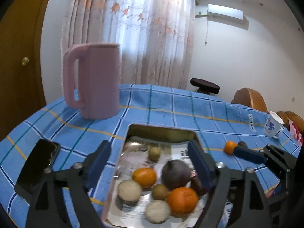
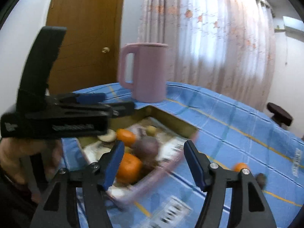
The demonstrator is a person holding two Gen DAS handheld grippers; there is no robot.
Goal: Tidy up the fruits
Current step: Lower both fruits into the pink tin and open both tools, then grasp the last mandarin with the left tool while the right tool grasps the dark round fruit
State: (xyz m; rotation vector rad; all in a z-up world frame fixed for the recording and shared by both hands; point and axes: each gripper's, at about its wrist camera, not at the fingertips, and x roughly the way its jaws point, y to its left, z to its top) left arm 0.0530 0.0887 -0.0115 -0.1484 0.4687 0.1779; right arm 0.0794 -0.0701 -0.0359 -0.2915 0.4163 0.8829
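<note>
Seven fruits lie in the metal tray (image 1: 161, 131) straight ahead of the left gripper (image 1: 152, 163), whose blue-padded jaws stand wide apart over the tray with nothing between them: a small kiwi (image 1: 154, 153) farthest ahead, a dark purple fruit (image 1: 175, 174) close to the right-hand finger, an orange (image 1: 144, 177) beside it, a larger orange (image 1: 182, 201) nearer the camera, a brown kiwi (image 1: 160, 191) between the two oranges, and two pale round fruits (image 1: 129, 191) nearest the lens. To the right of this gripper, outside the tray, a loose orange (image 1: 230, 147) sits on the blue checked tablecloth (image 1: 190, 102) with a small dark fruit (image 1: 242, 143) just beside it, and the right gripper's blue finger (image 1: 248, 154) reaches toward them. A pink jug (image 1: 93, 81) stands ahead and to the left, a black phone (image 1: 39, 163) lies left of the jaws, and a white cup (image 1: 273, 125) is far right. From the right wrist, the right gripper (image 2: 152, 163) is also spread wide and holds nothing; the tray (image 2: 171, 121), motion-blurred, lies ahead and slightly left with its fruit (image 2: 129, 168) partly behind the left finger. The left gripper (image 2: 91, 106) crosses the upper left, held by a hand (image 2: 11, 157). The loose orange (image 2: 241, 166) and dark fruit (image 2: 261, 178) sit to the right, partly hidden behind the right finger
</note>
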